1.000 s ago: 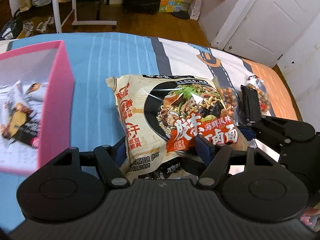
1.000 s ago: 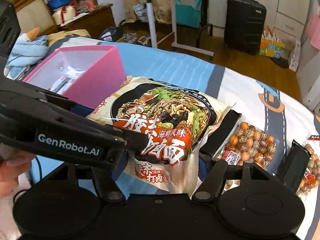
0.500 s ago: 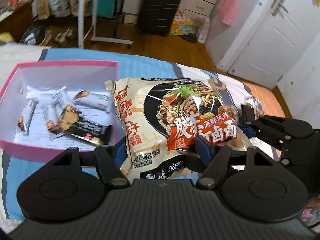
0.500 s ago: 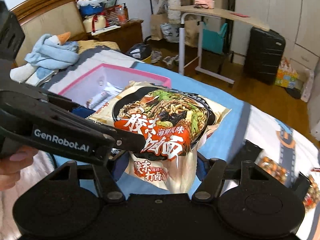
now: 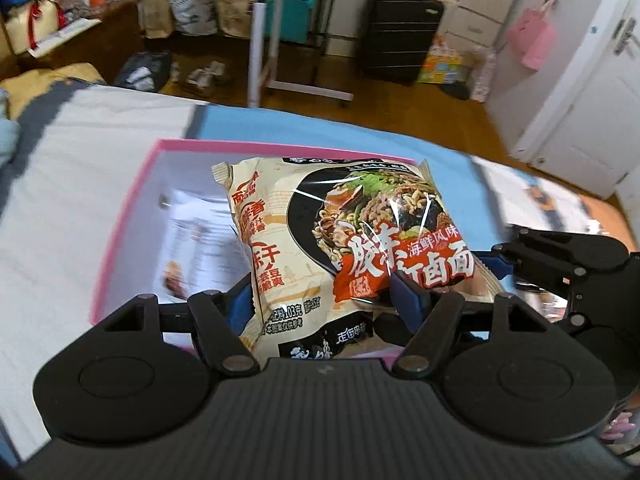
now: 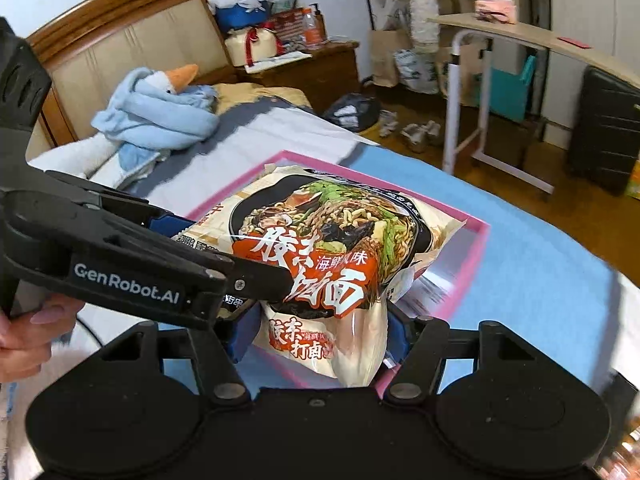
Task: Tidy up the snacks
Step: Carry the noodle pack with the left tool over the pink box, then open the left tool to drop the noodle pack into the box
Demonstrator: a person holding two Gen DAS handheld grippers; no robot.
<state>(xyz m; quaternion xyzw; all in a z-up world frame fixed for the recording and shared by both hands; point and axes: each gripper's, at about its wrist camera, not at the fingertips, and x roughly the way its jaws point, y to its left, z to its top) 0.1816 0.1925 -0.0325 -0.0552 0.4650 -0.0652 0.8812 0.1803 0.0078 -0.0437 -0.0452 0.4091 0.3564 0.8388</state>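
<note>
A large instant noodle packet (image 5: 344, 240), cream with a black bowl picture and red label, is held in the air by both grippers. My left gripper (image 5: 324, 300) is shut on its near edge. My right gripper (image 6: 316, 336) is shut on another edge of the same packet (image 6: 320, 248). The packet hangs over a pink box (image 5: 132, 208) with a white inside, also in the right wrist view (image 6: 476, 248). Small snack packs (image 5: 176, 280) lie blurred in the box. The left gripper's body (image 6: 120, 264) crosses the right wrist view.
The box sits on a bed with a blue and white sheet (image 6: 540, 272). A blue plush goose (image 6: 160, 112) lies near the wooden headboard (image 6: 120, 40). A rolling desk (image 6: 500, 80) and black suitcase (image 5: 400, 32) stand on the floor beyond.
Both grippers carried the noodle packet left, from above the bed sheet to above the pink box. The loose snack bags on the right have left both views.
</note>
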